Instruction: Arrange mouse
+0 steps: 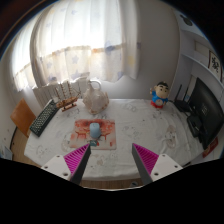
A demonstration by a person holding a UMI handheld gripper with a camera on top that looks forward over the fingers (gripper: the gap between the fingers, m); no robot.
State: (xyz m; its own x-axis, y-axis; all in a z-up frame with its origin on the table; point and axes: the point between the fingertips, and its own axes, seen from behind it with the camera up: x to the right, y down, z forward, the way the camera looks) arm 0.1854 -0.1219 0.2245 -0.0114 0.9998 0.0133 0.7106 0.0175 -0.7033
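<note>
We see one mouse (94,129) resting on an orange mat (91,135) on the table (135,125), beyond our gripper (112,160). Our gripper hangs wide open, holding nothing. One keyboard (43,118) lies left; one doll (159,96) stands far right.

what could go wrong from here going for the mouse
The tongs are open and well short of the mouse, which lies on the red mat beyond them and a little to one side, so a straight push forward could miss it. The mat may slide or bunch on the tablecloth if a fingertip catches it. The keyboard and white jug stand close enough to be knocked on a wide swing.
</note>
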